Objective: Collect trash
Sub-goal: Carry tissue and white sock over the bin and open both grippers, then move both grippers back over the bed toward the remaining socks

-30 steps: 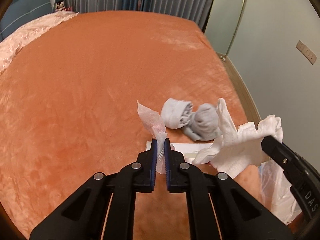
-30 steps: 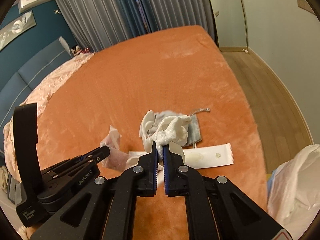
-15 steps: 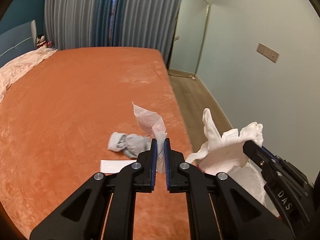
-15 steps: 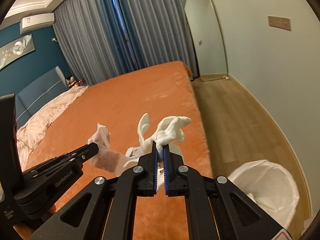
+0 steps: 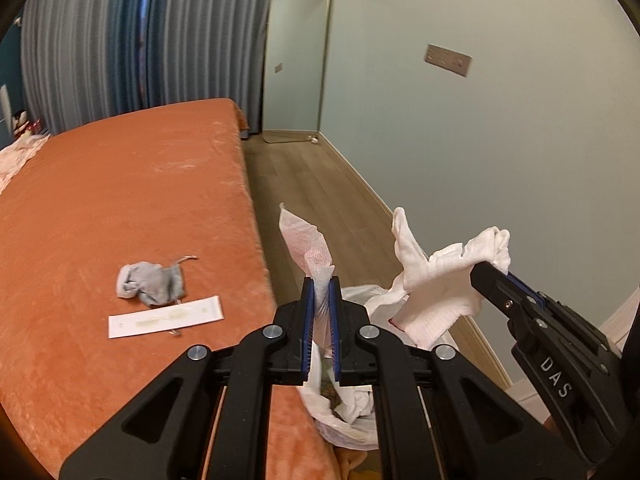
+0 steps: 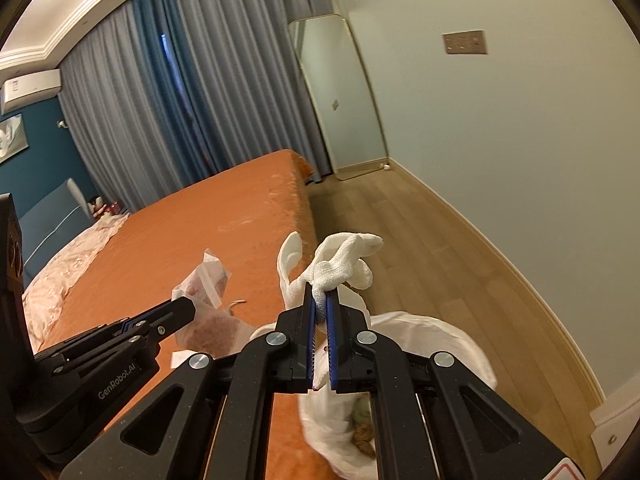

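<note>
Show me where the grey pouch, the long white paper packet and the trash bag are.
grey pouch (image 5: 151, 283), left wrist view, its crumpled middle
long white paper packet (image 5: 166, 317), left wrist view, its centre
trash bag (image 6: 452, 340), right wrist view, its white rim

1. The left hand-held gripper is matte black, with two angular arms that have triangular cut-outs.
2. Its fingers carry ribbed blue pads on their inner faces.
3. Round silver screws sit along the arms, two on each side.
4. The right hand-held gripper has the same black frame, blue pads and silver screws.
5. White lettering marks the bodies: "DAS" on the right one, "GenRobot.AI" on the left.
</note>
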Tool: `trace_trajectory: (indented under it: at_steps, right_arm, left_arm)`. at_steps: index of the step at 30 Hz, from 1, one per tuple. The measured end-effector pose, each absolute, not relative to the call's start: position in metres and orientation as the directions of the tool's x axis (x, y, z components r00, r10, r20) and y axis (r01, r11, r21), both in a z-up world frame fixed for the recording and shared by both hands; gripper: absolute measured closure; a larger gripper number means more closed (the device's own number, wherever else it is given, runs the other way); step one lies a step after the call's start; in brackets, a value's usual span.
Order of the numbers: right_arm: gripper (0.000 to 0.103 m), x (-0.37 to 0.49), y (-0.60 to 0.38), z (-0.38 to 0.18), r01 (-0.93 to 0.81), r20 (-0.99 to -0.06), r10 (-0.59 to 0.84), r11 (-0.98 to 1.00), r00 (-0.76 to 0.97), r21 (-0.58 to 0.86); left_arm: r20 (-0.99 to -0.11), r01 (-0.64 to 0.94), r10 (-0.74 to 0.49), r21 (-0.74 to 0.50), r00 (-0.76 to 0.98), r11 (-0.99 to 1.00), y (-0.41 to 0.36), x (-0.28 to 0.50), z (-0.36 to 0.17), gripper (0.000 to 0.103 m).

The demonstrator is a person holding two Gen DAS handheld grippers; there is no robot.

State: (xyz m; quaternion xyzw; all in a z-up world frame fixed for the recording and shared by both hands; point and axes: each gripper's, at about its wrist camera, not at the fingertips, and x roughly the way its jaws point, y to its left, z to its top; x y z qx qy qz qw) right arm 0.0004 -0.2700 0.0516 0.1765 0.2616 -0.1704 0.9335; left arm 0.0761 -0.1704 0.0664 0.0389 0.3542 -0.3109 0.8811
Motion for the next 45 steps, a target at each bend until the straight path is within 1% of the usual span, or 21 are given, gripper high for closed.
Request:
trace_trajectory:
  at_steps: [8,15,16,17,18,20,22,23,29,33,45]
  right_arm:
    - [0.098,-0.029,-0.307,0.034,0.475,-0.575,-0.267,0.844,0.773,0.247]
    - [0.098,-0.036,-0.316,0.021,0.486,-0.592,-0.262,0.836,0.762,0.256]
    - [0.098,-0.037,-0.317,0.020,0.485,-0.593,-0.261,0.836,0.762,0.256]
    - [0.098,-0.037,-0.317,0.018,0.484,-0.596,-0.258,0.837,0.760,0.255]
    - [0.098,-0.037,-0.317,0.016,0.484,-0.599,-0.257,0.837,0.758,0.254]
    - [0.098,-0.039,-0.321,0.013,0.483,-0.602,-0.254,0.838,0.757,0.254]
    - [0.094,-0.039,-0.321,0.011,0.486,-0.604,-0.257,0.837,0.754,0.252]
    - [0.092,-0.039,-0.321,0.011,0.490,-0.604,-0.260,0.835,0.753,0.252]
    - [0.088,-0.038,-0.315,0.013,0.489,-0.603,-0.263,0.837,0.753,0.246]
    - [0.068,-0.039,-0.312,0.014,0.489,-0.593,-0.276,0.841,0.756,0.232]
    - [0.067,-0.029,-0.302,0.011,0.473,-0.605,-0.262,0.854,0.752,0.218]
  left_arm:
    - [-0.689,0.619,-0.531,-0.151,0.493,0.771,-0.216,0.052,0.044,0.096]
    - [-0.710,0.622,-0.513,-0.135,0.482,0.771,-0.232,0.046,0.033,0.094]
    - [-0.715,0.619,-0.508,-0.133,0.481,0.774,-0.233,0.046,0.031,0.090]
    - [-0.717,0.617,-0.506,-0.135,0.479,0.775,-0.233,0.047,0.030,0.082]
    - [-0.718,0.615,-0.504,-0.134,0.481,0.777,-0.233,0.047,0.029,0.077]
    - [-0.712,0.604,-0.493,-0.122,0.500,0.788,-0.233,0.046,0.030,0.057]
    - [-0.703,0.595,-0.487,-0.112,0.519,0.796,-0.231,0.045,0.031,0.051]
    - [-0.700,0.594,-0.488,-0.111,0.522,0.796,-0.231,0.045,0.032,0.051]
    - [-0.708,0.585,-0.479,-0.114,0.519,0.803,-0.228,0.045,0.032,0.050]
    - [-0.708,0.582,-0.477,-0.115,0.521,0.805,-0.225,0.045,0.031,0.049]
    - [-0.723,0.544,-0.450,-0.122,0.524,0.830,-0.202,0.054,0.022,0.048]
